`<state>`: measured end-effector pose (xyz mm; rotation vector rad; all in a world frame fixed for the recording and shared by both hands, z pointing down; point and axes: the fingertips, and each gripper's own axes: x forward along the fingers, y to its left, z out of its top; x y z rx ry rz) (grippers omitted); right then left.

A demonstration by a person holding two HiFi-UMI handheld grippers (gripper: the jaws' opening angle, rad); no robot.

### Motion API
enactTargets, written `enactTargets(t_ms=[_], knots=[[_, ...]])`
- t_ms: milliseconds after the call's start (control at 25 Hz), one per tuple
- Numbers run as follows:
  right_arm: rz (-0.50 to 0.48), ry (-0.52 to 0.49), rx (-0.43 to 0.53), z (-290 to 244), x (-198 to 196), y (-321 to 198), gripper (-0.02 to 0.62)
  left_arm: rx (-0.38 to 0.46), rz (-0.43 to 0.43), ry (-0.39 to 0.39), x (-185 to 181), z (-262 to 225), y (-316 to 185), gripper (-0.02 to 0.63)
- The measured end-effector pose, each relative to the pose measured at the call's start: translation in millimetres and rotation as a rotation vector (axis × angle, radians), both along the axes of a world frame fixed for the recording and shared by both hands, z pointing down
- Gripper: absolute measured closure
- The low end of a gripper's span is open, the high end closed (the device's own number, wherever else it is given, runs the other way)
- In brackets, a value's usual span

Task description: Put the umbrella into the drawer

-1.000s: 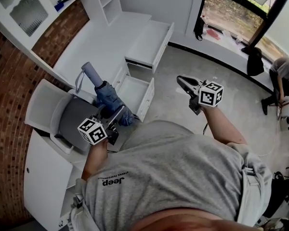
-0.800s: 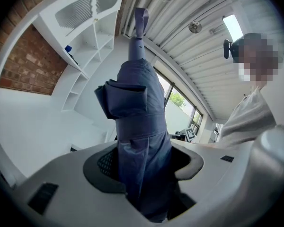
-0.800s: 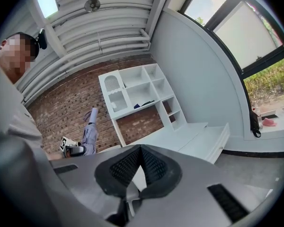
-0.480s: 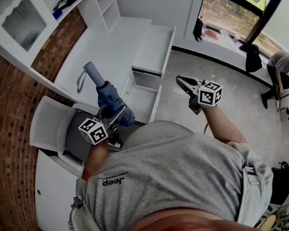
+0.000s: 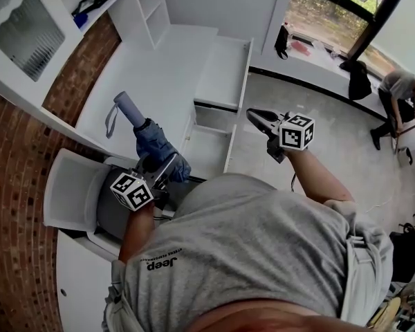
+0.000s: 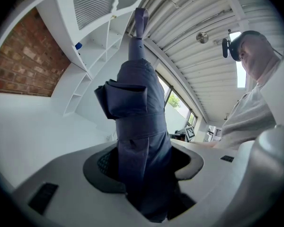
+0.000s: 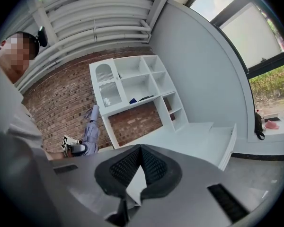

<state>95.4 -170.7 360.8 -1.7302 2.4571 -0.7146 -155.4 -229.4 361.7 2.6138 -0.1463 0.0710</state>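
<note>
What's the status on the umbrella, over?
Left gripper clamped on folded umbrella. Right gripper shut, empty. Drawer open, umbrella not in yet. Nothing seen in the way.

Red brick wall (image 5: 24, 206) backs white open shelving (image 5: 149, 7) over a long white surface (image 5: 152, 75); pale grey floor (image 5: 332, 144) reaches a dark-framed, daylit window (image 5: 325, 14).

The left tool (image 5: 164, 169) sits low and close in front of the body on a bent forearm (image 5: 135, 230), pointing level, its jaws clamped on the folded umbrella (image 5: 152, 140). The right tool (image 5: 254, 115) is held further out on a raised forearm (image 5: 312, 180), tipped slightly downward. Its jaws are pressed together with nothing between them.
</note>
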Motion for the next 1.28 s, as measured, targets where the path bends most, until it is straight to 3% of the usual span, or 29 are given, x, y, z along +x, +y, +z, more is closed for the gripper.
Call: enactTargets(t_ms=[440, 800, 1000, 1280], knots=[[-0.088, 0.003, -0.024, 8, -4, -45, 0.584, -0.014, -0.073, -0.012, -6, 16, -22, 0.347], [-0.262, -0.032, -0.023, 30, 35, -84, 0.584, -0.01, -0.217, -0.061, 35, 29, -18, 0.347], [-0.396, -0.013, -0.036, 41, 57, -104, 0.584, -0.065, -0.326, -0.061, 75, 51, -17, 0.347], [-0.503, 0.01, -0.049, 63, 71, -118, 0.584, -0.093, -0.367, -0.141, 111, 86, -16, 0.347]])
